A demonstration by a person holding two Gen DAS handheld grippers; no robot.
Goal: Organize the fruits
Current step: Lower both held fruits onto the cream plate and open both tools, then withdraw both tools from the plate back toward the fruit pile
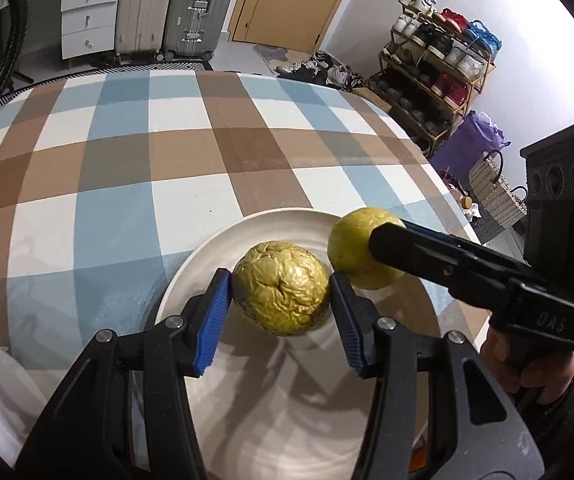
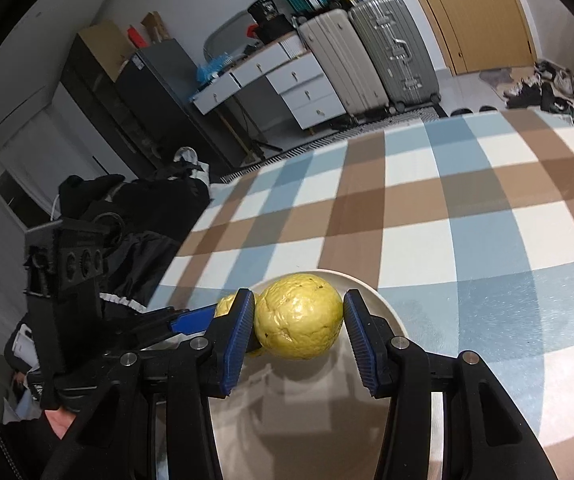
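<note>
— My jaws were both closed on fruit: the left gripper [image 1: 281,290] pinched the wrinkled fruit [image 1: 281,288], the right gripper [image 2: 299,322] the smoother fruit [image 2: 298,317].

— Where were they?

— Over the plate [image 1: 191,276], side by side — mine on the left nearer, the smooth one just right and farther, nearly touching.

— Whether either rested on the plate?

— I couldn't tell; I judged setting down came next.

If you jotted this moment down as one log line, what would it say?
left tool: grips wrinkled fruit | right tool: around smoother fruit | both over plate | table: checked cloth
</note>
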